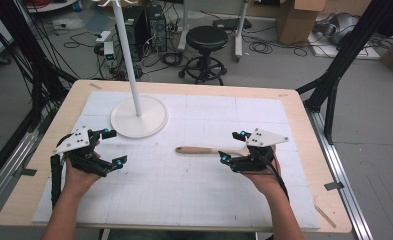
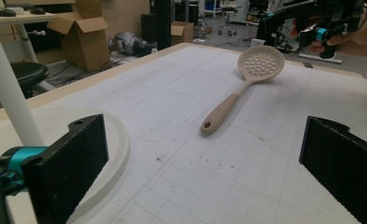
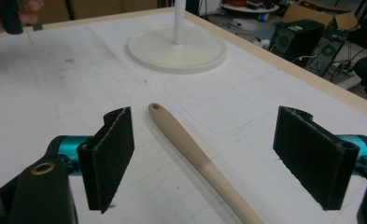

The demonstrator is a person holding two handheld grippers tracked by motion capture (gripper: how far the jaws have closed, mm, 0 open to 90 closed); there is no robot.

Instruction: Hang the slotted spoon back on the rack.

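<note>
White gridded mat covers the table; a beige slotted spoon lies flat between the right gripper's spread jaws. It looks light and stiff; its slim handle seems best.

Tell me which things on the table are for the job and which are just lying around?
For the job:
- slotted spoon, lying flat between the open jaws of the right gripper
- left gripper, open, nearby

Just lying around:
- white stand with its round base
- wooden stick at the table's edge
</note>
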